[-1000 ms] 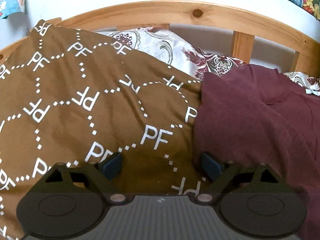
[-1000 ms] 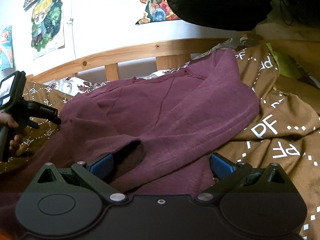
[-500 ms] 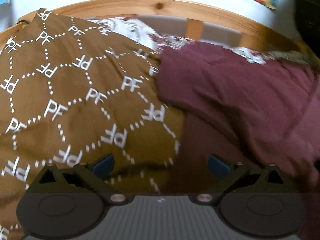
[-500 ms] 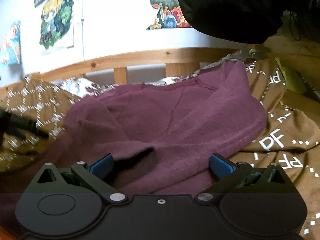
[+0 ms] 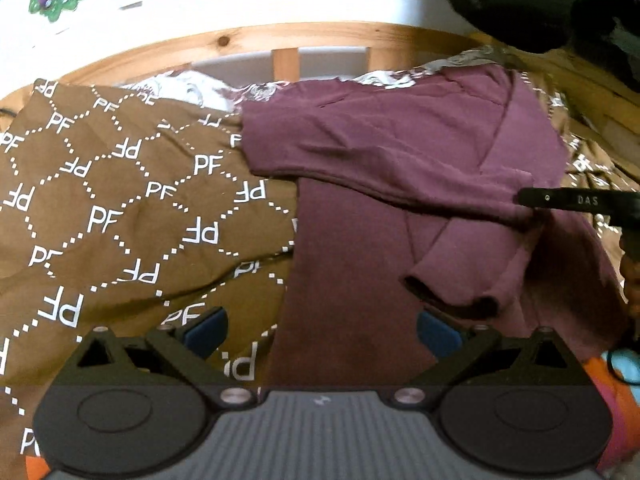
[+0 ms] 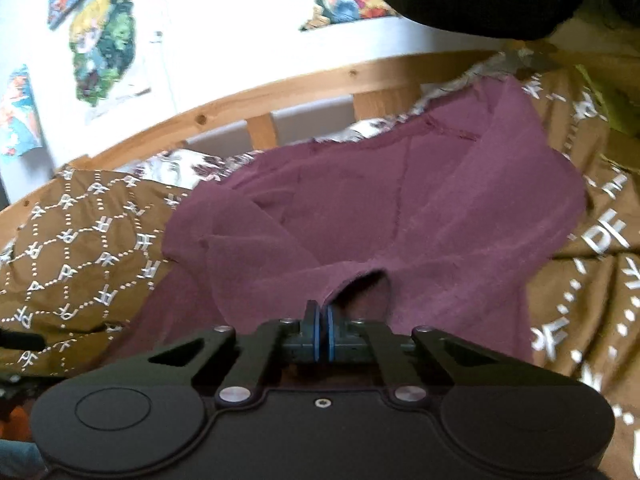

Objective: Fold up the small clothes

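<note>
Maroon top (image 5: 392, 152): on bed's brown blanket (image 5: 120, 208), spread, one sleeve (image 6: 280, 272) across front. Folding barely begun. Right gripper (image 6: 322, 322): just clenched on sleeve cuff. Left gripper (image 5: 320, 330): released, empty, at hem.

Shirt (image 5: 400, 152) bottom hem cut off, wall posters (image 6: 100, 40) blurred

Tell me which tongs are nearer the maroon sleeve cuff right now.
Right. The right tongs are shut on the sleeve cuff edge. The left tongs hang open short of it, over the maroon top's body and the brown cover.
</note>
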`<state>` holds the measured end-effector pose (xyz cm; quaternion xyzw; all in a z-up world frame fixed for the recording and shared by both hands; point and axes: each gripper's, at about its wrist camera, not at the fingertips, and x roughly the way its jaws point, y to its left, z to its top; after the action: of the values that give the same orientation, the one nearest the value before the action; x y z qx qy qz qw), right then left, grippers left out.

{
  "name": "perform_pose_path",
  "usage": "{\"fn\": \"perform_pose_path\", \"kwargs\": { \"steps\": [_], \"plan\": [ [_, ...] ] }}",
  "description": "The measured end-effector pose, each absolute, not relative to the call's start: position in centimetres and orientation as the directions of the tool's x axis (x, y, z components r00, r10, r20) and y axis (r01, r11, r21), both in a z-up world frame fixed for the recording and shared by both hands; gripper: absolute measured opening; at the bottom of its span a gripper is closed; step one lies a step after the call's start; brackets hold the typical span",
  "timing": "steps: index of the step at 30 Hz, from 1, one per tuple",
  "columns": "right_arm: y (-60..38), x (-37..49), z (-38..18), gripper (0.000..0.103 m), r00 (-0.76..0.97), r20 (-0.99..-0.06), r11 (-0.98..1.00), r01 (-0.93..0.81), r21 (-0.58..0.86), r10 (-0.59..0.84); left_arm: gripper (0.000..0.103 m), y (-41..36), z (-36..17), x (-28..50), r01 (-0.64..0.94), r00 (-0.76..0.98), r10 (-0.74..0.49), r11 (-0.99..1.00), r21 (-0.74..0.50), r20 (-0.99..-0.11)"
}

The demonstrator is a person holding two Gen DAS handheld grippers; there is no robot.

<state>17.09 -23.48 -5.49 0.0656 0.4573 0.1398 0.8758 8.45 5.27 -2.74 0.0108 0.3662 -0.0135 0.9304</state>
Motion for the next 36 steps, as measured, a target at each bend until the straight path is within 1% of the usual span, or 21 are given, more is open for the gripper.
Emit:
{"fn": "perform_pose_path", "kwargs": {
  "steps": [4,6,7,9,10,11,12,13,15,18,21,26,28,29,34,35,36],
  "plan": [
    [-24.4,16.5,-5.5,0.003,0.506,-0.819,0.963,-0.132,0.237,0.271,0.102,5.6,-2.7,7.7,0.084,0.734,-0.055,0.996,0.01,-0.677],
    [-24.7,16.2,-5.7,0.014,0.488,-0.833,0.965,-0.105,0.242,0.261,0.102,5.7,-2.7,7.3,0.106,0.735,-0.069,0.994,0.014,-0.674],
    [-24.8,16.0,-5.6,0.017,0.489,-0.833,0.965,-0.091,0.245,0.258,0.102,5.8,-2.7,7.1,0.114,0.735,-0.072,0.993,0.018,-0.674],
    [-24.6,15.4,-4.8,0.044,0.496,-0.83,0.967,-0.105,0.234,0.255,0.102,6.0,-2.7,6.7,0.125,0.735,-0.079,0.992,0.021,-0.674],
    [-24.4,14.9,-4.3,0.051,0.503,-0.826,0.967,-0.13,0.218,0.254,0.102,6.0,-2.7,6.6,0.13,0.733,-0.082,0.991,0.02,-0.676],
    [-24.2,14.4,-3.8,0.062,0.508,-0.823,0.967,-0.154,0.202,0.253,0.102,6.0,-2.8,6.5,0.138,0.729,-0.087,0.99,0.02,-0.679],
    [-24.0,13.9,-3.4,0.068,0.509,-0.822,0.965,-0.185,0.185,0.256,0.102,6.0,-2.9,6.5,0.149,0.724,-0.093,0.989,0.024,-0.684],
    [-23.7,13.4,-3.0,0.07,0.504,-0.823,0.961,-0.213,0.174,0.261,0.102,5.9,-3.1,6.5,0.16,0.719,-0.096,0.987,0.029,-0.689],
    [-23.2,12.4,-2.5,0.082,0.476,-0.838,0.951,-0.27,0.151,0.268,0.102,5.6,-3.3,6.3,0.185,0.711,-0.098,0.981,0.051,-0.696],
    [-22.6,10.6,-2.1,0.092,0.413,-0.868,0.924,-0.362,0.121,0.275,0.102,5.0,-3.5,6.1,0.216,0.709,-0.093,0.972,0.091,-0.699],
    [-22.0,9.0,-1.6,0.099,0.361,-0.894,0.884,-0.46,0.076,0.265,0.102,4.5,-3.8,6.1,0.234,0.703,-0.092,0.966,0.107,-0.706],
    [-20.3,6.3,-1.1,0.102,0.286,-0.931,0.764,-0.645,-0.013,0.226,0.102,3.9,-3.9,6.1,0.249,0.697,-0.099,0.962,0.11,-0.71],
    [-19.5,5.0,-1.3,0.102,0.289,-0.939,0.692,-0.717,-0.086,0.184,0.102,3.7,-3.9,6.2,0.254,0.695,-0.106,0.962,0.104,-0.711],
    [-19.1,4.5,-1.5,0.102,0.307,-0.938,0.665,-0.736,-0.127,0.161,0.102,3.6,-3.9,6.3,0.255,0.693,-0.109,0.961,0.102,-0.712],
    [-17.8,4.3,-3.1,0.102,0.374,-0.922,0.639,-0.734,-0.228,0.101,0.102,2.8,-3.6,6.3,0.282,0.693,-0.125,0.953,0.108,-0.71],
    [-17.7,4.3,-3.3,0.101,0.391,-0.915,0.638,-0.732,-0.241,0.103,0.102,2.6,-3.6,6.2,0.287,0.693,-0.127,0.951,0.11,-0.709],
    [-17.8,4.3,-3.2,0.096,0.403,-0.908,0.641,-0.728,-0.244,0.112,0.102,2.5,-3.5,6.2,0.293,0.694,-0.131,0.949,0.112,-0.708]
  ]
}}
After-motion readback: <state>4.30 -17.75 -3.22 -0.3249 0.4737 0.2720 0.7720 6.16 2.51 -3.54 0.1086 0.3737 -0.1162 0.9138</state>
